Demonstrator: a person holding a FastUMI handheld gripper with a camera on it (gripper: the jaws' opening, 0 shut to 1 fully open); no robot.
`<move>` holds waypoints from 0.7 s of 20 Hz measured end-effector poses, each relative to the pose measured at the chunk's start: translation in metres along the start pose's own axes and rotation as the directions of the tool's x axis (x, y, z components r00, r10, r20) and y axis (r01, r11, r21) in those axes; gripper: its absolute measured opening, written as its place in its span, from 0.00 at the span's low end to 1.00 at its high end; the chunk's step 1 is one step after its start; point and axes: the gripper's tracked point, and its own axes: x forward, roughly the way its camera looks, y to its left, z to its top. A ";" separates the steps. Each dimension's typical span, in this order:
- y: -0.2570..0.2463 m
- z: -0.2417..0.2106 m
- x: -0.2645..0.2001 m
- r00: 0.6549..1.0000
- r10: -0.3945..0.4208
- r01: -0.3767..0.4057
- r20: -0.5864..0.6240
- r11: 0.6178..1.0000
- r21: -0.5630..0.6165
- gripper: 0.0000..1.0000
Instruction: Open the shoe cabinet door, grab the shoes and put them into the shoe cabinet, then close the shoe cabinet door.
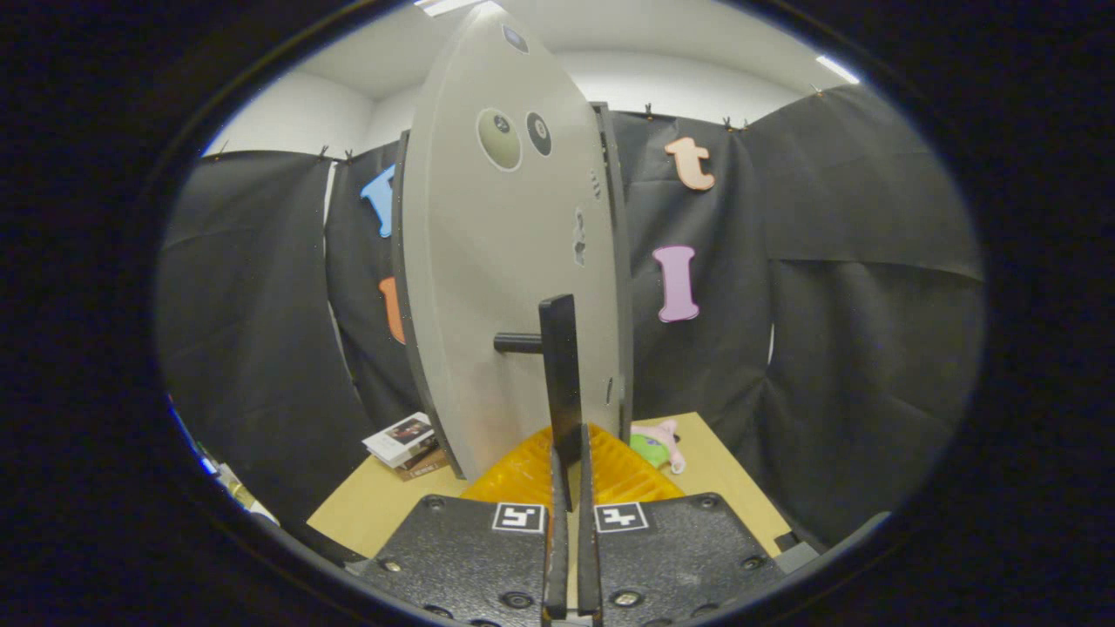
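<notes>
The shoe cabinet's grey door [496, 287] stands upright right in front of me, seen at a slant, with round stickers near its top. Its black handle [559, 366] is a vertical bar on a short stub. The bar's lower end runs down between my fingers. My gripper [571, 466] is shut on this handle, with both fingers [555, 522] pressing its sides. The cabinet's dark frame [620, 261] shows just behind the door's right edge. I cannot tell how far the door stands from the frame.
A yellow ribbed object [523, 477] lies on the wooden table [366, 509] at the door's foot, just ahead of the fingers. A pink and green soft toy [658, 444] lies to its right. Stacked books [405, 444] sit to the left. Black cloth walls surround the table.
</notes>
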 end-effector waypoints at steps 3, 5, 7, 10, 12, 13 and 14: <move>-0.022 0.006 -0.001 0.997 -0.070 0.071 0.016 0.997 -0.024 0.04; -0.021 0.004 0.002 0.997 -0.078 0.078 0.015 0.997 -0.017 0.04; -0.024 0.005 0.000 0.997 -0.074 0.074 0.011 0.997 -0.005 0.04; -0.020 0.005 0.000 0.999 -0.042 0.042 0.006 0.999 -0.002 0.04; -0.021 0.005 0.002 1.000 -0.023 0.023 0.006 1.000 -0.005 0.04; -0.022 0.007 0.002 1.000 -0.014 0.014 0.008 1.000 -0.004 0.04; -0.021 0.005 0.002 1.000 -0.004 0.004 0.009 1.000 -0.005 0.04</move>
